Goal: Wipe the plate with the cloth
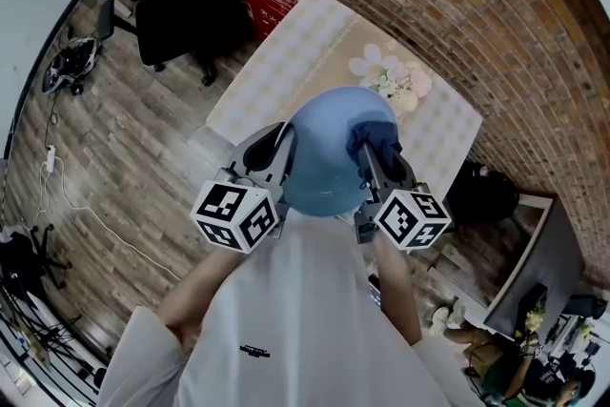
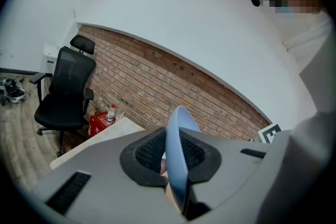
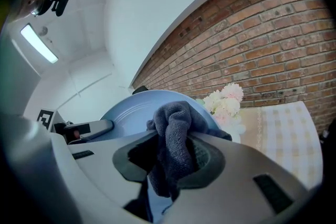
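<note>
jaws of the left gripper (image 2: 176,168) are clamped on the left rim of the plate (image 2: 182,126), which is held up above the table (image 1: 276,52). the right gripper (image 3: 176,165) is pinched round a bunched cloth (image 3: 176,123) at the plate's face. wiping is judged in hand; next the cloth must be swept across. the rim bite is shown only in the left gripper view, the lift off the table plainly only in the head view.
</note>
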`<action>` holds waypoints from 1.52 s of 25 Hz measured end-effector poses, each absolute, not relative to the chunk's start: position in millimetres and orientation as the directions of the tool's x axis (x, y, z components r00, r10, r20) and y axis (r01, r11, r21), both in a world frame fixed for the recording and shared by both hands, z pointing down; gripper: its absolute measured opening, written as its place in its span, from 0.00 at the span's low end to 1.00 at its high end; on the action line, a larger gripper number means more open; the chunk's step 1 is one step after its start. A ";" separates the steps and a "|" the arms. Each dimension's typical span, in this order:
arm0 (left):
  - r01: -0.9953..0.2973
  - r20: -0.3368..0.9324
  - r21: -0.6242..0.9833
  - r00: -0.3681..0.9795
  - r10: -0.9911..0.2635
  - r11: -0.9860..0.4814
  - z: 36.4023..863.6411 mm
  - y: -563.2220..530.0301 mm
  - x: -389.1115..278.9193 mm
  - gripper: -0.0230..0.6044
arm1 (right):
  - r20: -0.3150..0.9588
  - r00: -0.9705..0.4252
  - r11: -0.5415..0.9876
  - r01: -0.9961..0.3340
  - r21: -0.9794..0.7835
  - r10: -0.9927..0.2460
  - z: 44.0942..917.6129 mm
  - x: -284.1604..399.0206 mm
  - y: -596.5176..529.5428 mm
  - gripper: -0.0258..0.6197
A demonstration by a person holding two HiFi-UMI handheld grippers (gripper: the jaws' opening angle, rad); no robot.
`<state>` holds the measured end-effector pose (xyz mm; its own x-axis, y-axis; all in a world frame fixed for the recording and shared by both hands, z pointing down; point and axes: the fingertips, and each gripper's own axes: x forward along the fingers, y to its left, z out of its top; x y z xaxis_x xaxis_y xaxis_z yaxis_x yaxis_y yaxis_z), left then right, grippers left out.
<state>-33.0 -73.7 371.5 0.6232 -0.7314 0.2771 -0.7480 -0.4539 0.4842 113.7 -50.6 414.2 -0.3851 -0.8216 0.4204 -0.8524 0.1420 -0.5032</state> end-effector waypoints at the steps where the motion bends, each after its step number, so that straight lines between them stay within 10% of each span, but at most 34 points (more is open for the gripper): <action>1: -0.751 0.275 0.483 0.619 -0.736 -0.451 371.1 -74.7 -35.0 0.10 | 0.429 -0.387 0.139 -0.852 -0.504 -0.816 416.1 113.3 -48.3 0.23; 38: -0.779 0.264 0.513 0.542 -0.798 -0.359 371.2 -78.5 -71.1 0.10 | 0.504 -0.537 0.265 -0.816 -0.514 -0.676 435.1 50.2 8.4 0.23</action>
<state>-71.1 -78.5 371.2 0.5417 -0.7981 0.2636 -0.7793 -0.3594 0.5134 50.2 8.4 435.1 -0.5371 -0.6761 0.5044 -0.8161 0.2652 -0.5135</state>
